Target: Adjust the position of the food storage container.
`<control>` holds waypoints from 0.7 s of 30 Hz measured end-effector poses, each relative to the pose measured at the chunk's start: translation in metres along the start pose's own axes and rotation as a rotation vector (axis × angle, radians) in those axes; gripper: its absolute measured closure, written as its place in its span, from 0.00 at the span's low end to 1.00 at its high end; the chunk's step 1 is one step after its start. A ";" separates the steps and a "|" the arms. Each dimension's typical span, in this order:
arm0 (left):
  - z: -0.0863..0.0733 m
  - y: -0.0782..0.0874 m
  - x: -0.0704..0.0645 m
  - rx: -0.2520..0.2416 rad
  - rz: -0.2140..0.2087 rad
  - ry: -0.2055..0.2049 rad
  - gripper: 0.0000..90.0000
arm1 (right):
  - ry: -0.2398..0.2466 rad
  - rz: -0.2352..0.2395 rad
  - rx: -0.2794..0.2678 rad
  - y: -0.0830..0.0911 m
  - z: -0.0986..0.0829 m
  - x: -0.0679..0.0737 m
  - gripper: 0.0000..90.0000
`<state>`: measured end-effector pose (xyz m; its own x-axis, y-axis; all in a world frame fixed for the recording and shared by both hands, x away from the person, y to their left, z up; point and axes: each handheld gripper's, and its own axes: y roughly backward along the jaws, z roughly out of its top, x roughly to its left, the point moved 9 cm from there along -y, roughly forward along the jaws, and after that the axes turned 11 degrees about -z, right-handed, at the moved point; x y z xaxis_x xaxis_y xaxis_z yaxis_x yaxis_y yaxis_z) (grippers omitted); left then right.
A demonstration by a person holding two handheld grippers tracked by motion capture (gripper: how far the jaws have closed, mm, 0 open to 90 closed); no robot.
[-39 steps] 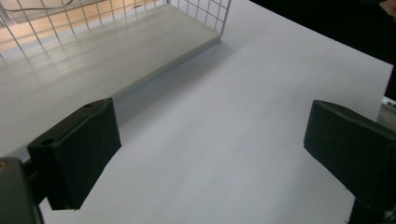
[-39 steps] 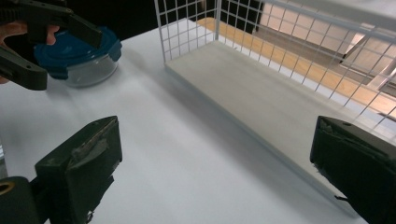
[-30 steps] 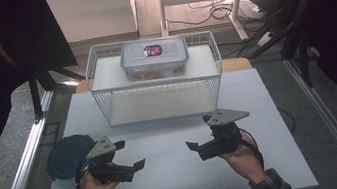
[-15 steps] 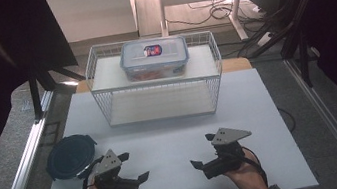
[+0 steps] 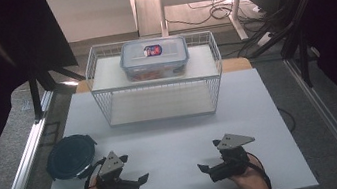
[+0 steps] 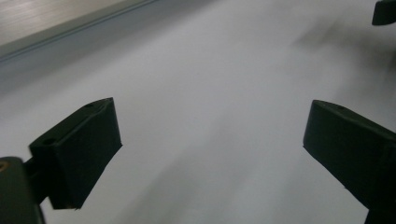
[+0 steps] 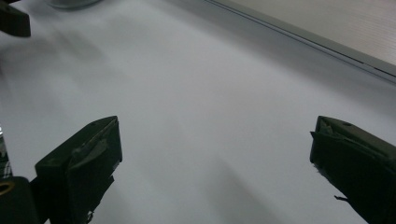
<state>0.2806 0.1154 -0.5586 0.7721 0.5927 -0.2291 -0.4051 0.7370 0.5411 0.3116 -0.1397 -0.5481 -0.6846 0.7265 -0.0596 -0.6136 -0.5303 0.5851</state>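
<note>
Low over the white table top (image 5: 173, 139), near its front edge, my left gripper (image 5: 135, 170) and right gripper (image 5: 209, 158) point their jaws toward each other. Both stand open. In the left gripper view the left gripper (image 6: 210, 154) has only bare white surface between its wide-apart jaws. The right gripper (image 7: 215, 163) is the same in its own view. A clear lidded container (image 5: 153, 56) with red contents sits on top of a white wire rack (image 5: 157, 101) at the back centre. A dark round lidded bowl (image 5: 71, 156) lies just left of my left hand.
Metal rails run along both sides of the table (image 5: 29, 155). Dark stands and cables stand beyond the back corners. A jaw tip of the other gripper shows at the far corner of each gripper view (image 6: 385, 11) (image 7: 14, 21).
Both hands have drawn back toward the table's front edge, and the grippers sit lower and closer to me. Both jaws stay open.
</note>
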 end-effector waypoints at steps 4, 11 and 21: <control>0.009 0.013 0.015 -0.014 0.064 0.007 0.21 | -0.011 -0.012 0.007 -0.003 -0.004 -0.007 0.03; 0.023 0.040 0.053 -0.006 0.069 0.085 0.79 | -0.018 -0.015 0.016 -0.005 -0.006 -0.009 0.04; 0.008 0.096 0.132 -0.065 0.253 0.213 1.00 | 0.018 -0.026 0.045 -0.008 -0.010 -0.006 0.05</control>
<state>0.3478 0.2615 -0.5305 0.5262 0.8092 -0.2612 -0.6067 0.5725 0.5515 0.3167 -0.1443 -0.5609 -0.6761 0.7314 -0.0893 -0.6130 -0.4912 0.6188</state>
